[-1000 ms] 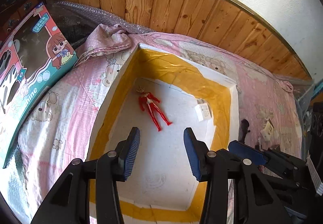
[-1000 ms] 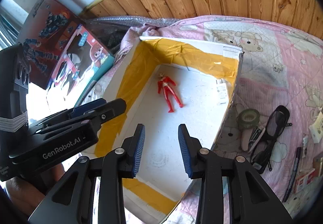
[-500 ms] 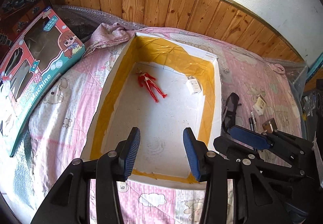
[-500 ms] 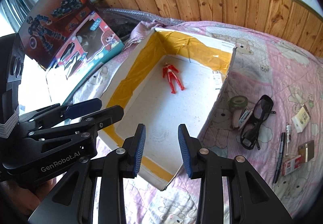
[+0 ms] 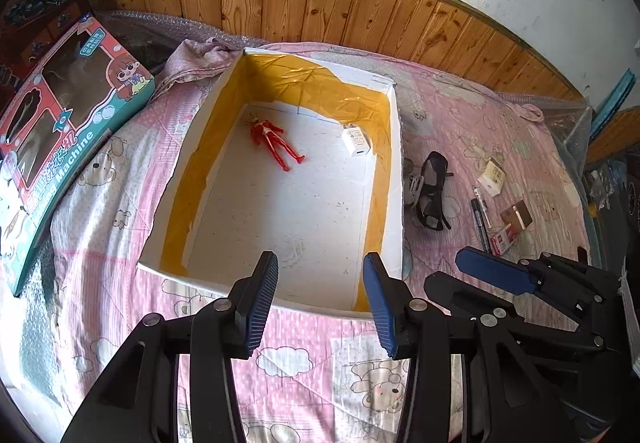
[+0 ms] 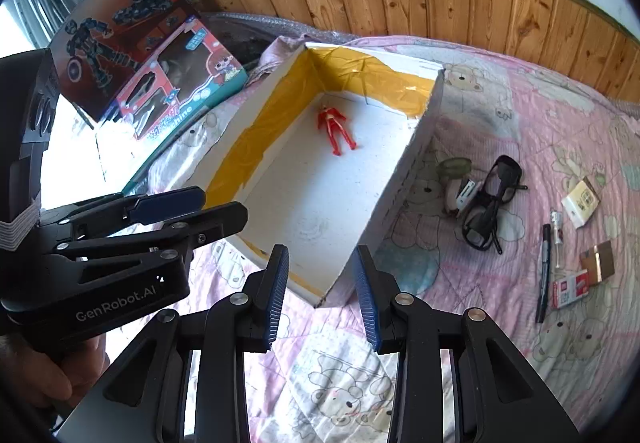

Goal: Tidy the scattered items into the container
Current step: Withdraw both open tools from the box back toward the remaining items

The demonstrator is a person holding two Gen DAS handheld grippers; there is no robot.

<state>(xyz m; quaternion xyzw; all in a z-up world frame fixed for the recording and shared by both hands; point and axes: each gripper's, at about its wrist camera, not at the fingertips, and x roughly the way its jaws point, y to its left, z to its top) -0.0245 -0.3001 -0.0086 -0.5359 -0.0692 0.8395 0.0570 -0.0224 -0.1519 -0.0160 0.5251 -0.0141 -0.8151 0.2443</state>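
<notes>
Inside, our white box (image 5: 394,179) on the pink quilt (image 5: 500,123) holds a red figure (image 5: 274,143). Just right of it lie black glasses (image 6: 490,203), a pen (image 6: 543,271) and small packets. Left gripper (image 5: 320,299) and right gripper (image 6: 322,295) hang spread and empty.

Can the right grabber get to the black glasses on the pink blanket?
Probably yes. The black-framed glasses lie in the open on the pink bear-print blanket, outside the white box. The right gripper is open and empty, and nothing stands between. A roll of tape sits close by.
</notes>
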